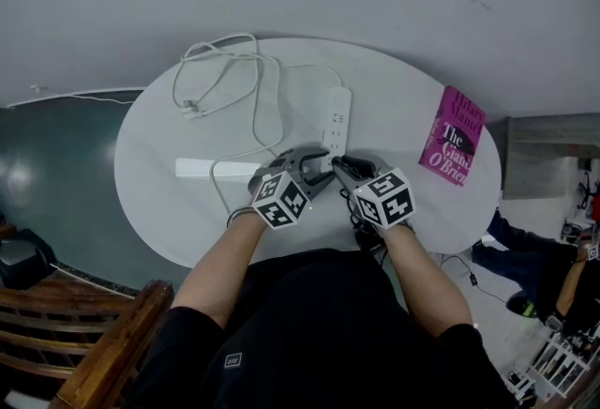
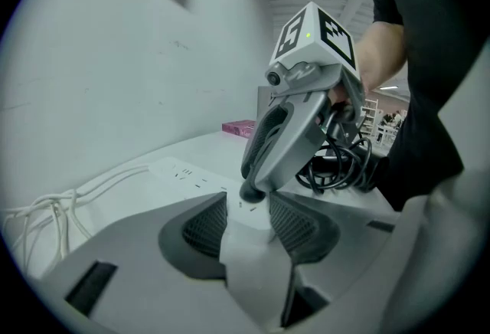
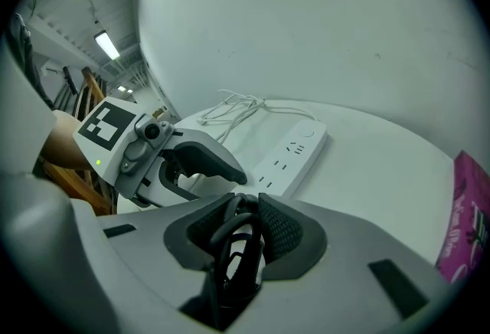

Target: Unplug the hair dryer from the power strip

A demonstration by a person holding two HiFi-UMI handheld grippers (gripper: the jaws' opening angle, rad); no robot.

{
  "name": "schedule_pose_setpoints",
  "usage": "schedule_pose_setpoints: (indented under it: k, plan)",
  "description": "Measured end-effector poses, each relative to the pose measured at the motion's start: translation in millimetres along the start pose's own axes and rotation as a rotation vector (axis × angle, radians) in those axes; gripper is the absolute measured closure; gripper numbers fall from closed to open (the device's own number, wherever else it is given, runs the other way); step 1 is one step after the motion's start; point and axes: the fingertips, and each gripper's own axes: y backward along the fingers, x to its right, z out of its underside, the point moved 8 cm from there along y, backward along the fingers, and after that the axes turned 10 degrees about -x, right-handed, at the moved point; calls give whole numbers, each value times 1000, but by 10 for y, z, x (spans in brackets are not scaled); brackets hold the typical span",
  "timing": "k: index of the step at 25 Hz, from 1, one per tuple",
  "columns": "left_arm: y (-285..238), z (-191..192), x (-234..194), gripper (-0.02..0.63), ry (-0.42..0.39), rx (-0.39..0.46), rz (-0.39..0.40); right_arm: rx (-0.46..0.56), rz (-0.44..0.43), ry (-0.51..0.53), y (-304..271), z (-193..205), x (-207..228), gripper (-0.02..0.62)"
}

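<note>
- Round white table [image 1: 159, 149] against a pale wall carries everything: the white power strip [image 1: 337, 116] at the frame's centre, loose white cables [image 1: 220, 79] at upper left, and a pink book [image 1: 455, 135] at right.
- Your left gripper [image 1: 317, 165] meets the strip from lower left. In its own view the strip's near end [image 2: 243, 244] fills the gap, with a pad against each side. I read this as a bracing grip.
- Your right gripper [image 1: 339, 163] comes in from lower right. Its jaws stand narrowly apart, pinched on the looped black cord [image 3: 230, 248] of the hair dryer. The dryer's body I cannot make out.
- Seen from the left gripper view, the right gripper [image 2: 255, 188] ends in a dark rounded tip resting on the strip's top face, probably at the plug. Whether the pins remain seated is hidden.
- The strip's long axis runs from both grippers toward the upper frame, so the plug lies just ahead of your right tool. The pull likely goes up off the top face, not along the strip.
</note>
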Motion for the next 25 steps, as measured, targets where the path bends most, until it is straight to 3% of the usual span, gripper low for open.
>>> schedule_pose_setpoints:
  k: [5, 15, 20, 25]
  plan:
    - [-4, 3, 8, 439, 2, 0, 5, -21, 16, 75, 17, -9, -23, 509]
    - [-7, 0, 6, 440, -12, 9, -3, -29, 8, -16, 48, -46, 0, 522]
    - [-5, 1, -33, 439, -12, 2, 7, -18, 52, 20, 78, -72, -57, 525]
    - [-11, -1, -29, 436, -2, 7, 3, 23, 30, -3, 171, -26, -44, 528]
